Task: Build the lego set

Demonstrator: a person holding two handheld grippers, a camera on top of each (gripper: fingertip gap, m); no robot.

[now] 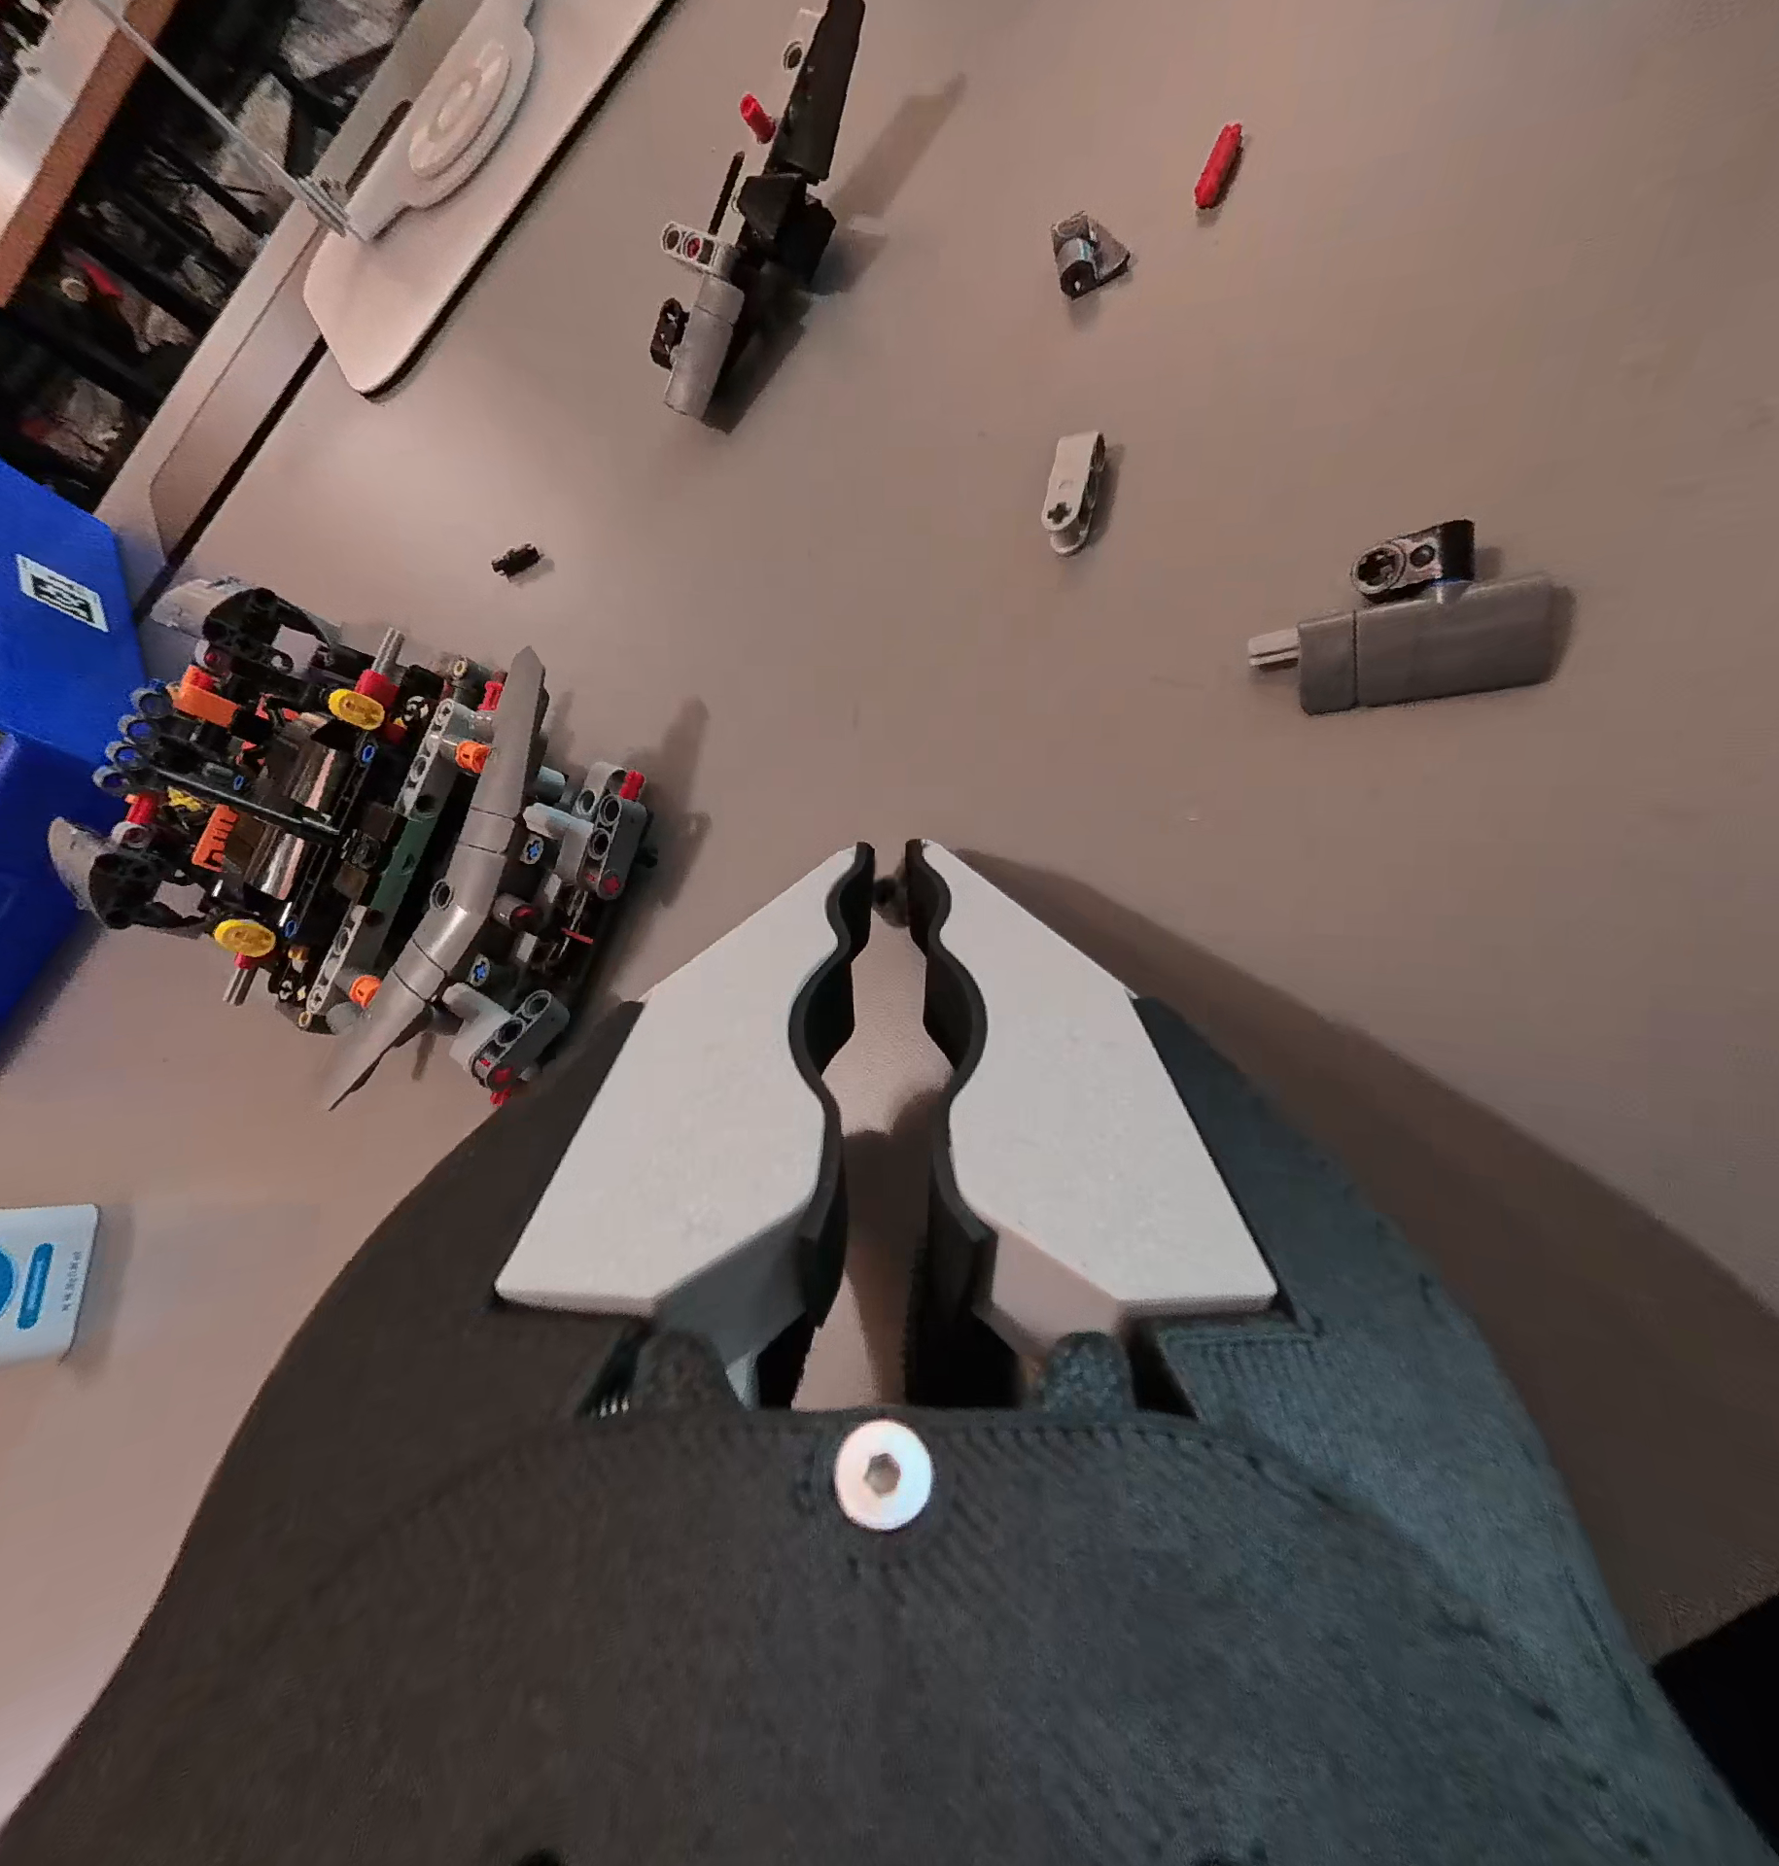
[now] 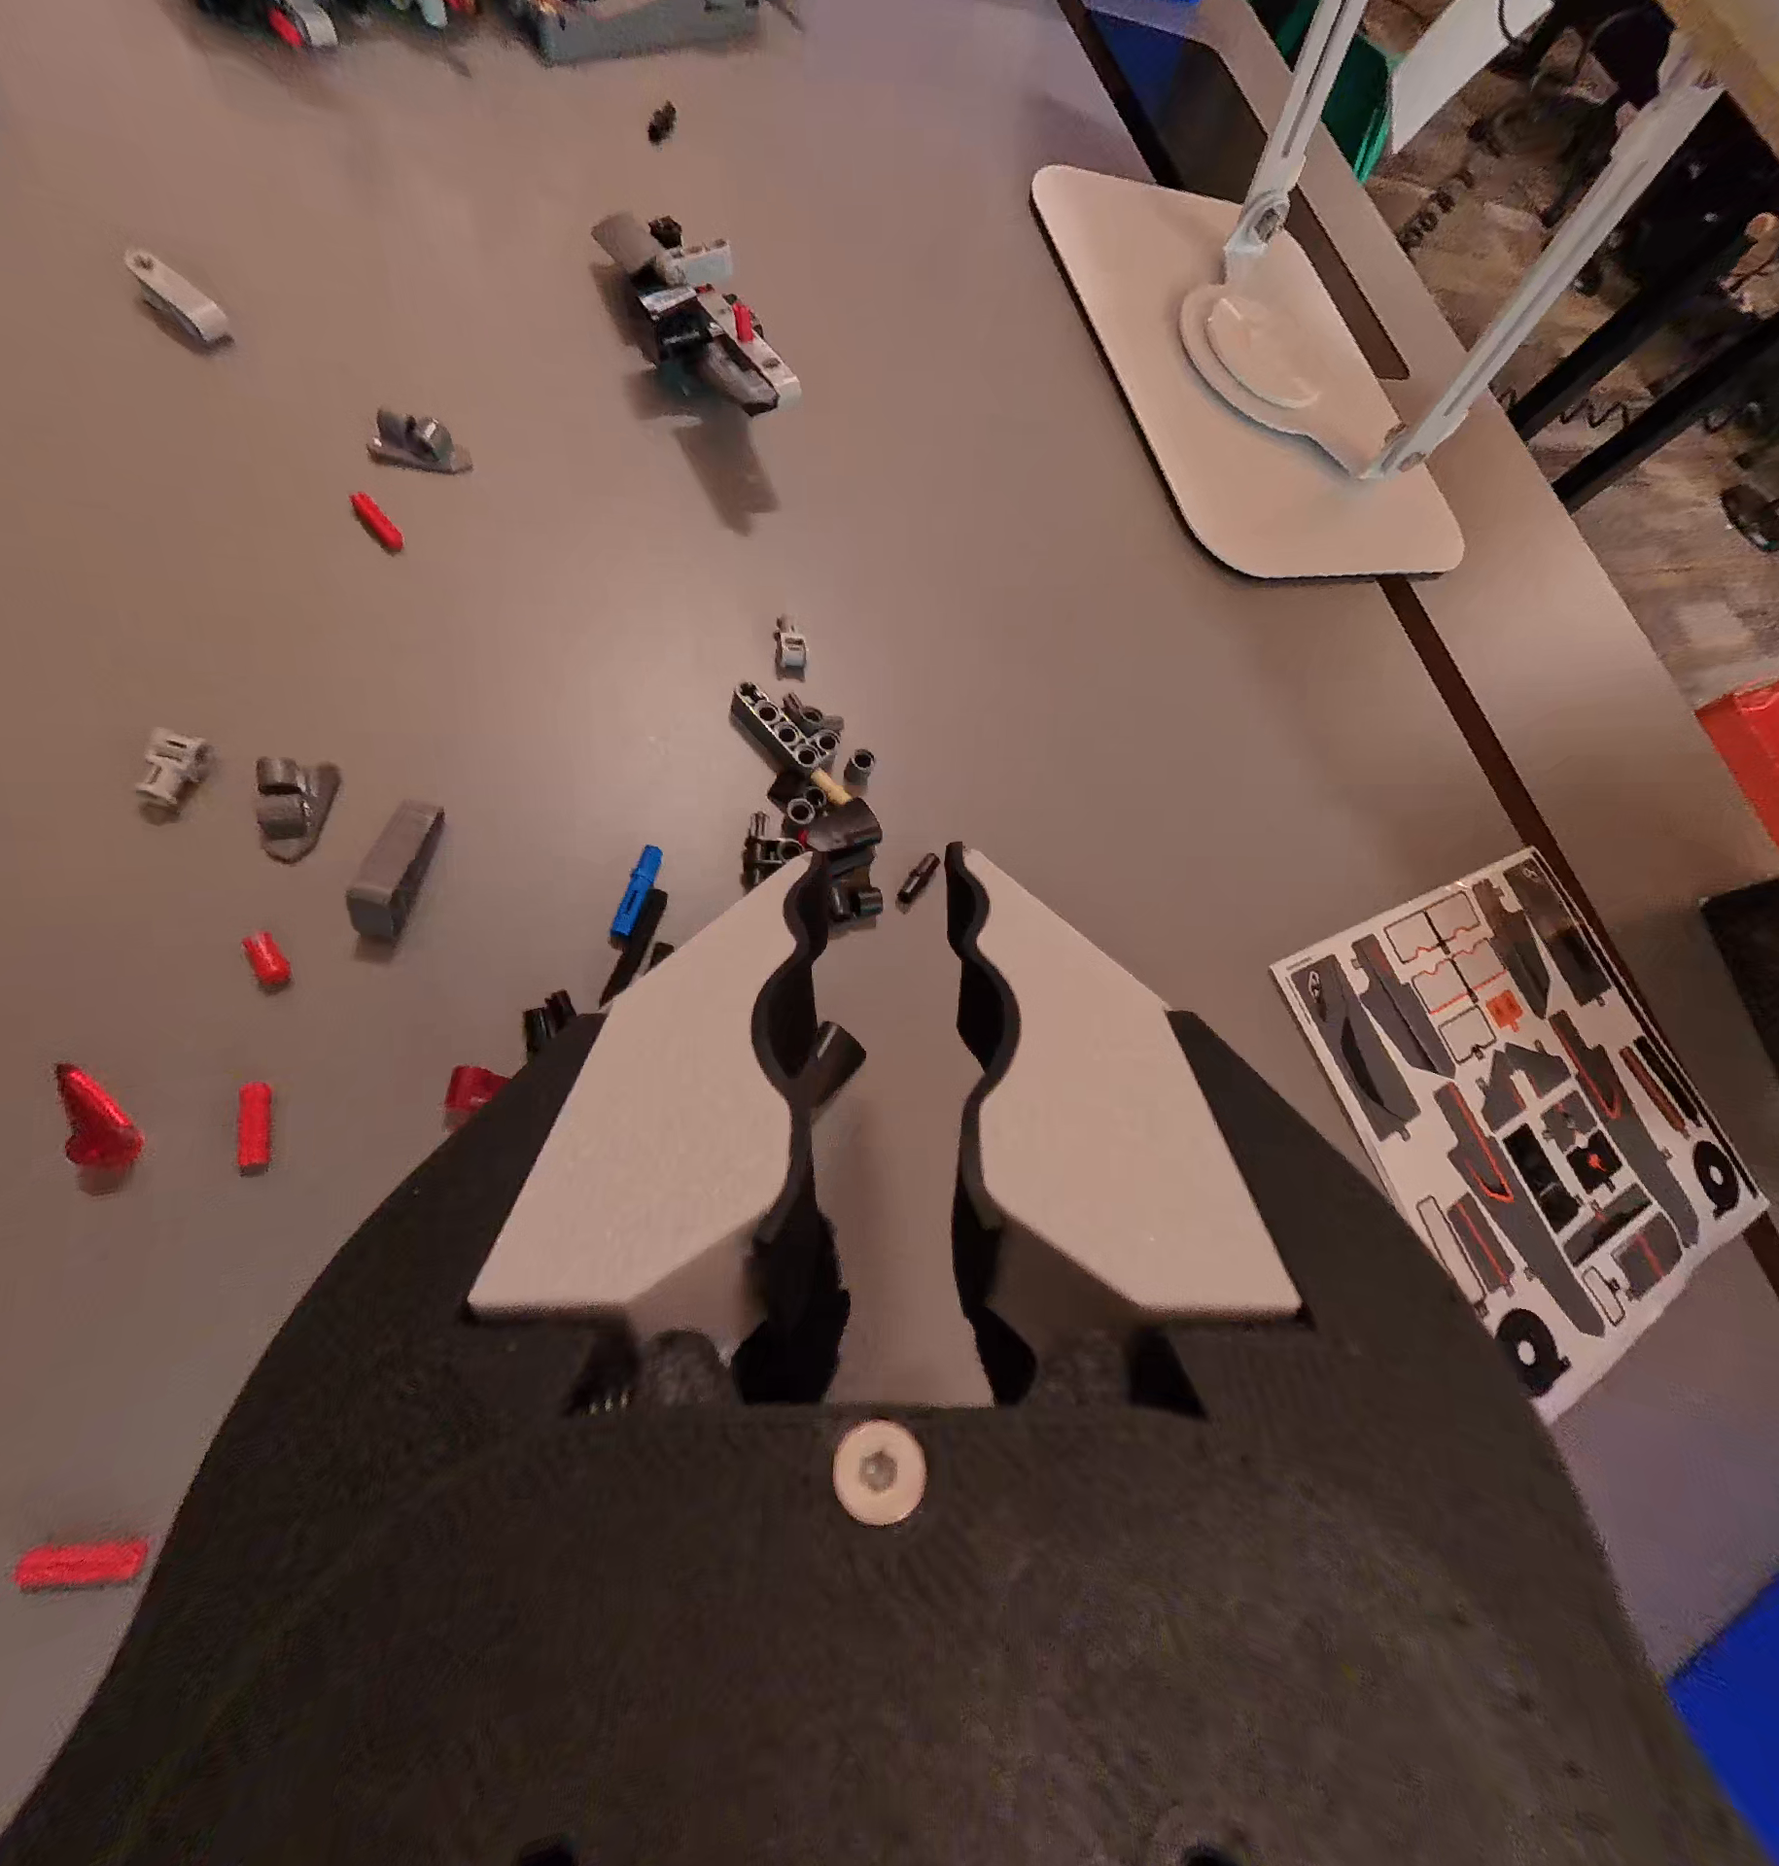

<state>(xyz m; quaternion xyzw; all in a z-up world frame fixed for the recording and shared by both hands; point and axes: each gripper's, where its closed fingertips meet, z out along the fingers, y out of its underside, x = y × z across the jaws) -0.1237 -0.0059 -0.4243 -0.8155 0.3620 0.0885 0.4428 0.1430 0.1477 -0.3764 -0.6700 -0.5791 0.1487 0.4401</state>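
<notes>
left gripper (image 1: 887, 853) nearly closed on a small dark piece; right gripper (image 2: 880, 858) spread above loose parts.

the half-built model (image 1: 360, 838) is seen left of the left gripper on the table (image 1: 1269, 909). it is judged light, rigid, easily popped apart; its stiff grey beams should be gripped.

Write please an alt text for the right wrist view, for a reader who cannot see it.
The right gripper, open and holding nothing, hovers over a small pile of dark Lego pieces on a grey table. Red, grey and blue loose pieces lie scattered to the left, with a sticker sheet at the right edge and a white stand base beyond.
</notes>
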